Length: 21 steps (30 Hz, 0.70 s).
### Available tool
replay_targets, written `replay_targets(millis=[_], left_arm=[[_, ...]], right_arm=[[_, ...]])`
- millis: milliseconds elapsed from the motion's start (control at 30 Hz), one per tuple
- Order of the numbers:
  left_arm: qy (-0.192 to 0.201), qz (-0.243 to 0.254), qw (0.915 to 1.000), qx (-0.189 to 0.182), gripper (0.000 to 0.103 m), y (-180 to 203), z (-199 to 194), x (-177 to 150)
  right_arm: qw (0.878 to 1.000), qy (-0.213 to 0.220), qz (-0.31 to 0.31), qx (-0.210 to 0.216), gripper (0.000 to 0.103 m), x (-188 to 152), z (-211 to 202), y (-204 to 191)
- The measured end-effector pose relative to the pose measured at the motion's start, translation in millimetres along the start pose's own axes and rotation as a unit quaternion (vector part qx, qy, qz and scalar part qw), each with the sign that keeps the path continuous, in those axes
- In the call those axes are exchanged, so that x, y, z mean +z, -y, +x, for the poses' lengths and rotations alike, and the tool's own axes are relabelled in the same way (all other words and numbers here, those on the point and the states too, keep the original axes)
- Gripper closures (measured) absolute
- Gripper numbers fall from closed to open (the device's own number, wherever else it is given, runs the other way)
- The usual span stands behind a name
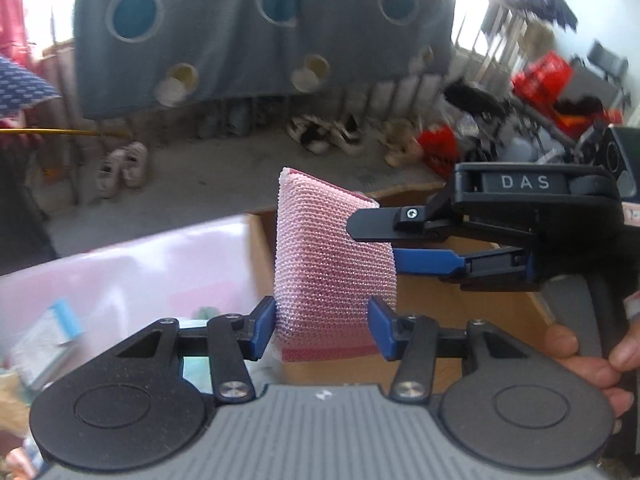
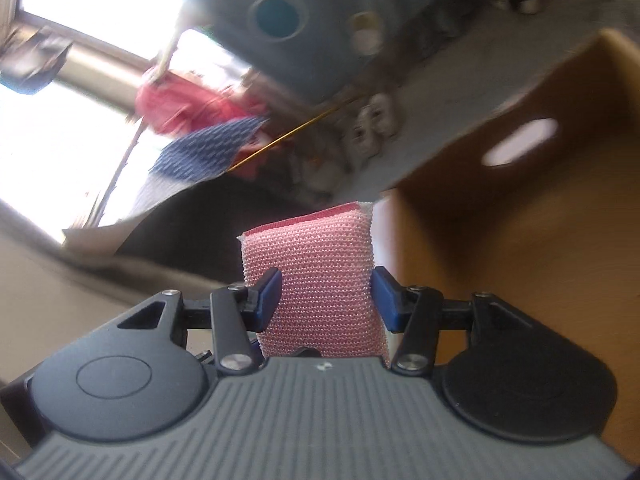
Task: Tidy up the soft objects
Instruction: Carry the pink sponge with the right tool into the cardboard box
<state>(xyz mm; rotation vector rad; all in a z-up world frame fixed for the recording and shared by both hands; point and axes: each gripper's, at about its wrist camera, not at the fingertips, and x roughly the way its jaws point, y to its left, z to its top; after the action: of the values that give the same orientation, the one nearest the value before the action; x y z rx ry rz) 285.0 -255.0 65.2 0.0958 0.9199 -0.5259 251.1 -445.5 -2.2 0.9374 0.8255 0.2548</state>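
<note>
1. The cardboard box (image 2: 520, 240), the largest thing in play, fills the right half of the right wrist view; an oval handle hole shows in its side wall, and the stretch of its inner floor that shows is bare. In the left wrist view the same brown box sits in the middle and lower right, behind the grippers.
2. A pale pink bin (image 1: 120, 272) takes the lower left of the left wrist view, with a blue-and-white packet (image 1: 48, 340) and other blurred items inside, so some goods look to be waiting there or already sorted; I cannot tell which.
3. The left gripper (image 1: 322, 326) is clamped on a pink mesh scouring sponge (image 1: 332, 264), which stands upright at frame centre, above the box edge.
4. The right gripper (image 2: 327, 300) pinches the same sponge (image 2: 312, 280) from its other side; in the left wrist view its fingers reach in from the right.
5. Judgement: the sponge is lifted and carried by both grippers but not yet set down. Placing it and letting go remain, and more items probably follow.
</note>
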Motion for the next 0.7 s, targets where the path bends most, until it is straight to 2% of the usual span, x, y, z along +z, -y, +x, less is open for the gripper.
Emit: replay_targets(millis=[200,300,367,467,567,633,700], left_arm=[[-0.05,0.027,0.9982,0.017,0.052,30,71,-4],[-0.072,0.033,0.9964,0.029,0.044,32,91,-9],[-0.079,0.031,0.9957,0.037,0.042,28,97,-10],[-0.08,0.027,0.9959,0.034,0.042,20,90,-11],[-0.069,0.023,0.9973,0.014,0.042,12,72,-14],[-0.058,0.021,0.9978,0.023,0.037,7,60,-14],[-0.048,0.019,0.9983,0.027,0.037,5,50,-12]], right_arm=[[0.999,0.0,0.048,-0.026,0.053,14,32,68],[0.997,-0.011,0.064,-0.04,0.053,16,59,94],[0.996,-0.021,0.07,-0.056,0.053,15,80,104],[0.994,-0.03,0.076,-0.071,0.053,10,96,117],[0.994,-0.028,0.08,-0.072,0.053,2,94,117],[0.994,-0.022,0.075,-0.075,0.053,-2,86,115],[0.994,-0.014,0.075,-0.079,0.053,-4,78,112]])
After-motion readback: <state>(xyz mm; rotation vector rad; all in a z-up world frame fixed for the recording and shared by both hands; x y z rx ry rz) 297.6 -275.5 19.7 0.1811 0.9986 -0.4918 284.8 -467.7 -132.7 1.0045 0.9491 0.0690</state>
